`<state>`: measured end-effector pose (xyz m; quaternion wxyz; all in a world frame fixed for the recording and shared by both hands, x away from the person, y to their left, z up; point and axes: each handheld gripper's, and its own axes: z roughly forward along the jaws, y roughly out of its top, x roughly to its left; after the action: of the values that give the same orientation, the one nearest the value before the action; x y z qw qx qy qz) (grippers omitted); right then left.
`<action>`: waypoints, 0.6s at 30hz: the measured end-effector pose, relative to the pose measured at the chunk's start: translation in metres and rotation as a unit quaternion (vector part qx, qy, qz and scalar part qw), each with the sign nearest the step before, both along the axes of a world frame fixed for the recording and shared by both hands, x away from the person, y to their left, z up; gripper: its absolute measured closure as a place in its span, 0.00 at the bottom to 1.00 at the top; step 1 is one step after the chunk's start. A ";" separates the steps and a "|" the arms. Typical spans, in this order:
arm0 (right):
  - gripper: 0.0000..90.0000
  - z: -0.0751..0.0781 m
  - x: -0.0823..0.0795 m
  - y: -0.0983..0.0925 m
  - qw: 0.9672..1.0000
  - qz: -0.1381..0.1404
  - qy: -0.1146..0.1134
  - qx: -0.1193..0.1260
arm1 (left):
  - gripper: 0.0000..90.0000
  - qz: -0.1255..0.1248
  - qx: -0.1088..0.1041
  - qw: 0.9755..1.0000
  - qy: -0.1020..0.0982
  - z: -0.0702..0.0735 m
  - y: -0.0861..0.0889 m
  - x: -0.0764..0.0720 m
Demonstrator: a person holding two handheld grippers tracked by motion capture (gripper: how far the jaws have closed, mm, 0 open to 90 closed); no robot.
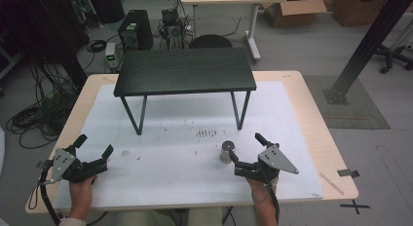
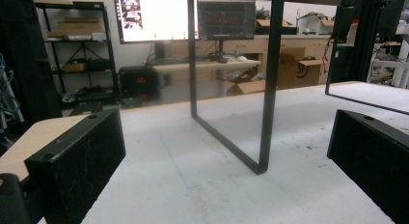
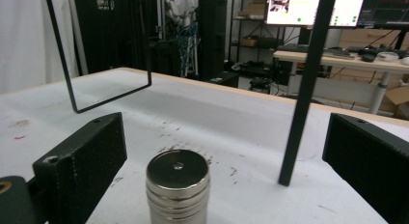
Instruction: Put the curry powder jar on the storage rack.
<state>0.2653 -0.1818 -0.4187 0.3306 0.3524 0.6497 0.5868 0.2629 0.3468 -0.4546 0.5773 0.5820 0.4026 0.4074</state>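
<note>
Well, the thing in hand is the little stack of metal discs (image 3: 177,192), a shiny cylinder of several rings piled up, standing upright on the white sheet (image 1: 170,182) just in front of the small black table (image 1: 185,70), nearer its right-hand legs. It looks dense and heavy for its bulk, stiff and hard, with polished sides that would likely slip under a weak pinch. The rings may also be separate pieces, so I would take it low and square across the middle of the side wall, both pads flat, rather than by the top disc alone.

The right tongs (image 1: 243,150) are spread wide, with the stack between the jaws and close to the near one; I cannot tell if it touches. The left tongs (image 1: 93,144) hang released too, well off from the black table's left legs, grasping nothing.

The sheet is scuffed, with reddish specks around the stack, and covers a pale wooden tabletop (image 1: 316,133). Beyond the black table are desks, monitors, cardboard boxes and tangled cables.
</note>
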 end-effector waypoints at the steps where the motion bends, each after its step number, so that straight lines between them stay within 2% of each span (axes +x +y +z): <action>1: 0.01 -0.001 0.001 0.002 1.000 0.003 0.002 -0.002 | 0.00 0.000 0.000 1.000 0.000 0.000 0.000 0.000; 8: 0.01 -0.004 0.005 0.010 1.000 0.018 0.018 -0.011 | 0.00 0.000 0.000 1.000 -0.001 0.000 0.000 0.000; 18: 0.02 -0.014 0.013 0.018 0.998 0.034 0.052 -0.018 | 0.00 0.000 0.000 1.000 -0.001 0.000 0.000 0.000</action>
<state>0.2787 -0.1641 -0.4329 0.2828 0.3543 0.6881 0.5666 0.2628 0.3469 -0.4546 0.5778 0.5814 0.4022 0.4078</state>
